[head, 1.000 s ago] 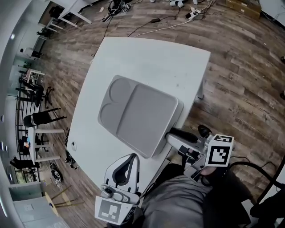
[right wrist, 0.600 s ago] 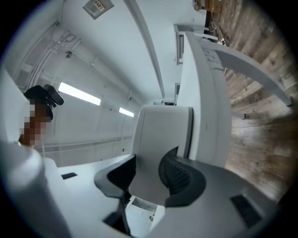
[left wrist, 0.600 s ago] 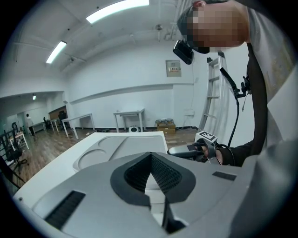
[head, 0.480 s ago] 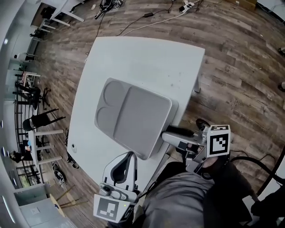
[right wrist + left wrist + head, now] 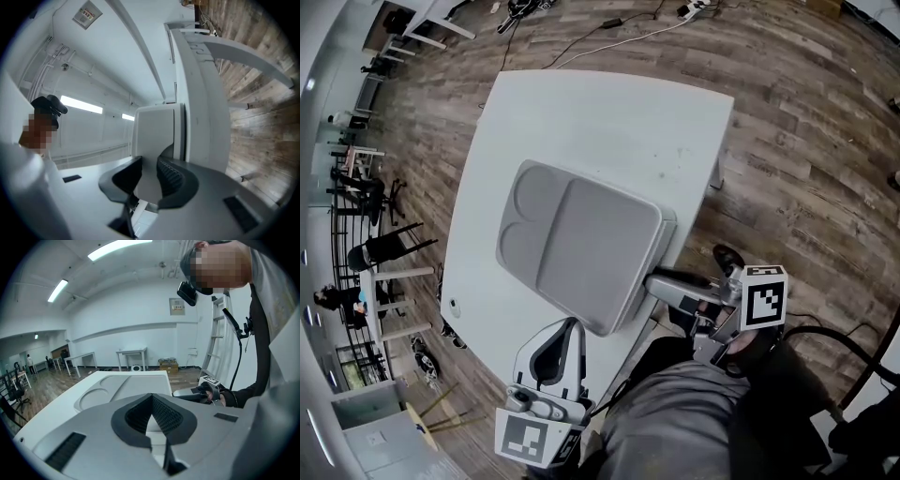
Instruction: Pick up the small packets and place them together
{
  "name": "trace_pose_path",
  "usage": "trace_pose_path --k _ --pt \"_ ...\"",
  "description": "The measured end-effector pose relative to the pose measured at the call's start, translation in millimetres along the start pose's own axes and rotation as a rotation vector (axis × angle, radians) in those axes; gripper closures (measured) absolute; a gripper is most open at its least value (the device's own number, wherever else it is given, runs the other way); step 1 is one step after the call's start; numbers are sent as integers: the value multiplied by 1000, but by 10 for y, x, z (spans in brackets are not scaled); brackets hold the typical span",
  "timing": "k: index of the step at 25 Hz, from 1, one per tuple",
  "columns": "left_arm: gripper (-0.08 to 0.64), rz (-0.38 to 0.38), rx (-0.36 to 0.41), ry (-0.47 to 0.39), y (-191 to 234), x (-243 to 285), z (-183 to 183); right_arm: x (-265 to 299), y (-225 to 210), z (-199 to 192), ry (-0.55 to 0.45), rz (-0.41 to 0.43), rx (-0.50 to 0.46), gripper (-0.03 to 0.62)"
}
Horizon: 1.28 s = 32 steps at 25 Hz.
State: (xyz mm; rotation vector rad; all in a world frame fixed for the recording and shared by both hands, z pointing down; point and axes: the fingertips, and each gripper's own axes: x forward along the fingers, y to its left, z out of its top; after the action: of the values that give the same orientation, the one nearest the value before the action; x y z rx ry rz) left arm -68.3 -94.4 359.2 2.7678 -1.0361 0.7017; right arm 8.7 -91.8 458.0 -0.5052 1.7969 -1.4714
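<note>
- Your biggest risk is at the right gripper (image 5: 661, 281). Its jaws have just been closing and now pinch the near edge of the grey compartment tray (image 5: 581, 248). That side of the tray reaches the table's edge right at the tool, perhaps just past it. A pull toward you would likely drag the tray off and onto the floor.
- The pads hold only a thin rim. If you roll the wrist, I judge the tray may twist or slip out.
- Your left gripper (image 5: 572, 326) has its jaws pressed together on nothing. It sits to the left of the right one, just short of the tray's near corner, so the tray has no second support.
- The small packets show in no view, neither ahead of either tool nor on the tray. Handling the tray may not serve the task at all.
- The white table (image 5: 609, 112) spreads ahead of both tools and carries the tray.
- Wood-plank floor (image 5: 806, 141) surrounds it, with cables (image 5: 609, 42) beyond the far end.
- Far left of your left gripper stand dark chairs (image 5: 380, 248). Well ahead of it are white desks (image 5: 132, 352), and a ladder (image 5: 215, 333) rises to its right.
</note>
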Motion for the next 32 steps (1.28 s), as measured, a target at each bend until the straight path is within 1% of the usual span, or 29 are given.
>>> trace_pose_path --k 3,6,11,16,18,19,20,21,22,24,28,30,32 --pt "558 11 12 24 9 -9 -70 -64 8 -10 -7 8 3 483" --pt "558 -9 12 12 -75 46 -25 -166 28 -22 -18 14 5 483" --pt "558 -36 8 20 -192 107 37 -358 73 -36 -23 9 3 483" --pt "558 -57 8 19 -292 154 96 -438 119 -38 5 0 -29 476" --pt "558 -64 4 28 -335 155 93 -453 103 -21 10 -26 -46 469" --pt "558 -67 -1 31 -356 145 97 -475 84 -11 6 -50 -51 449" --pt "558 -71 -6 30 -380 132 110 -511 61 -1 -1 -80 -51 369" --pt "558 -76 -11 28 -409 118 130 -557 40 8 -8 -110 -49 316" --pt "558 -83 -15 26 -440 105 154 -604 27 19 -16 -140 -47 282" --pt "558 -96 -14 14 -500 82 208 -665 36 42 -28 -183 -48 245" --pt "558 -93 -35 -18 -568 -12 290 -597 87 33 -21 -236 -68 202" --pt "558 -86 -42 -27 -574 -63 313 -519 100 24 -11 -248 -76 161" --pt "558 -76 -46 -30 -557 -92 327 -426 107 23 5 -245 -76 153"
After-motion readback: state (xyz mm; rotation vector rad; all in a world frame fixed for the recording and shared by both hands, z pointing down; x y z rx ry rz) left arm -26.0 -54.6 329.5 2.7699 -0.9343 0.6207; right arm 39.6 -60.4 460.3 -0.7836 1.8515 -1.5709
